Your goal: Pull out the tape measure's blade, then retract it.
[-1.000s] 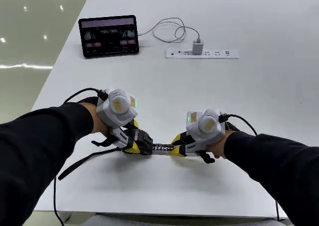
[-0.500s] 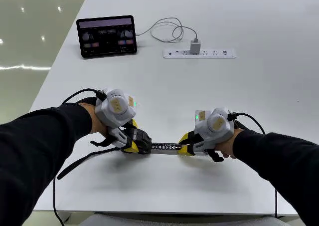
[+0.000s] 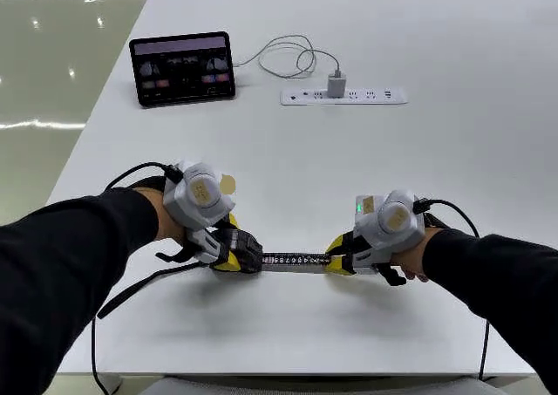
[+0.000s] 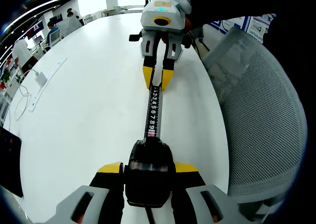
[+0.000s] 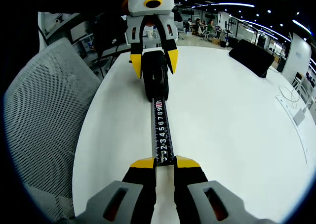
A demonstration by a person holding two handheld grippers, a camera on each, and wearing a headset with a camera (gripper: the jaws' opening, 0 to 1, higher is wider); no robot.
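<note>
Tape measure case (image 4: 148, 179) clenched in left hand-held gripper (image 4: 148, 167), at worktop (image 3: 349, 151) near edge, 6 o'clock in head view. Blade (image 5: 160, 130) tip pinched by right hand-held gripper (image 5: 165, 162).

Risk judged: tip slipped from narrow pinch, blade whipped back by spring.

Long axis laid 9–3 o'clock; tip pointed to 3.

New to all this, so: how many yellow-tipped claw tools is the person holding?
2. The left gripper clamps the tape measure's black case near the table's front edge; the right gripper, to its right, pinches the tip of the pulled-out blade.
</note>
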